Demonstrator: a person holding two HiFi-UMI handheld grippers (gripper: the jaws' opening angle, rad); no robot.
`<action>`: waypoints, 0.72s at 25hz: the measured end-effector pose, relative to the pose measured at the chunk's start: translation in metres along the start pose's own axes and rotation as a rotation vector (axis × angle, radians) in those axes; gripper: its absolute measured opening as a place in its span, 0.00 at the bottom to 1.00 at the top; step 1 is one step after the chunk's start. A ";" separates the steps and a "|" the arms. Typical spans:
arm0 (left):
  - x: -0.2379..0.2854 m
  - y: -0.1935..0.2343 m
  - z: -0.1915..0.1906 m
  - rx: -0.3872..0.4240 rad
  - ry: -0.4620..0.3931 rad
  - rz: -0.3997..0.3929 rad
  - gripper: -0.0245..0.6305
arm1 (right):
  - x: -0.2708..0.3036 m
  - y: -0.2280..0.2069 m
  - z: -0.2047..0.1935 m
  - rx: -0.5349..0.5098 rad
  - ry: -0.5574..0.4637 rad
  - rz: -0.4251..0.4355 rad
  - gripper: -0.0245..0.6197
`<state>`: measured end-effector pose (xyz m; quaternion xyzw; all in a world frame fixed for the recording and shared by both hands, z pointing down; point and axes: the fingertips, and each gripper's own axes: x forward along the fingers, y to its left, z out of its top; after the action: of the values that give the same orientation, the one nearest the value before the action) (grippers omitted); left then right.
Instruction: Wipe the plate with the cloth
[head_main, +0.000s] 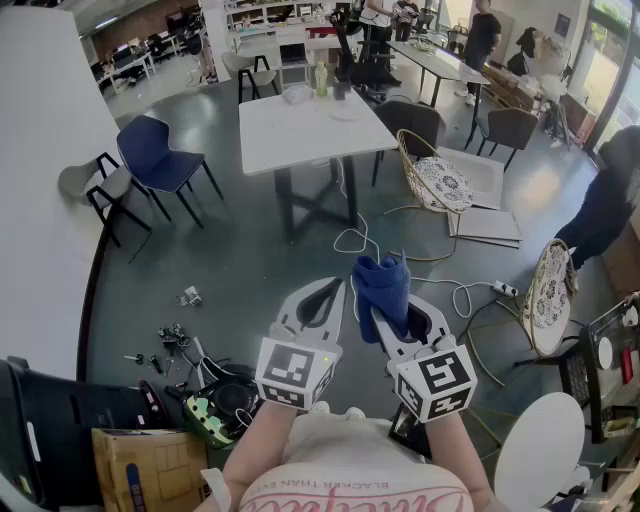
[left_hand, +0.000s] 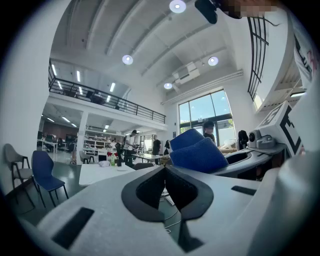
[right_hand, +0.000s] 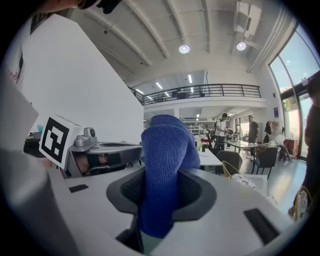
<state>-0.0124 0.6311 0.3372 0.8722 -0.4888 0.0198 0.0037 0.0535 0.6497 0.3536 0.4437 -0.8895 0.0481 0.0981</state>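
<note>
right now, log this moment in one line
left hand-held gripper: shut, empty | right hand-held gripper: shut on blue cloth | wiping: not under way

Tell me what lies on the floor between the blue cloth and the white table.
A white cable loops on the grey floor there; the head view shows it.

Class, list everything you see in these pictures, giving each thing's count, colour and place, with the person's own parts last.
cloth: one, blue, clamped in the right gripper
table: one, white, middle of the room
chair: one, blue, left of the table
wicker chairs: two, tan with patterned cushions, right of the table
cables: several, white, on the floor beyond the grippers
box: one, brown cardboard, lower left
people: several, dark clothes, far background
left gripper: one, white, jaws shut, empty
right gripper: one, white, jaws shut on the cloth
</note>
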 end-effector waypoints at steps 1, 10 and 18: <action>0.000 0.000 0.000 0.000 0.000 0.004 0.04 | 0.001 0.000 0.000 -0.001 0.001 0.003 0.23; 0.009 -0.002 -0.010 -0.010 0.029 0.020 0.04 | -0.003 -0.009 -0.008 0.011 -0.013 0.009 0.23; 0.040 -0.013 -0.017 -0.029 0.047 0.037 0.04 | -0.009 -0.049 -0.022 0.072 -0.005 0.026 0.23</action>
<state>0.0190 0.6042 0.3556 0.8622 -0.5047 0.0335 0.0276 0.1006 0.6306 0.3727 0.4354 -0.8931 0.0805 0.0793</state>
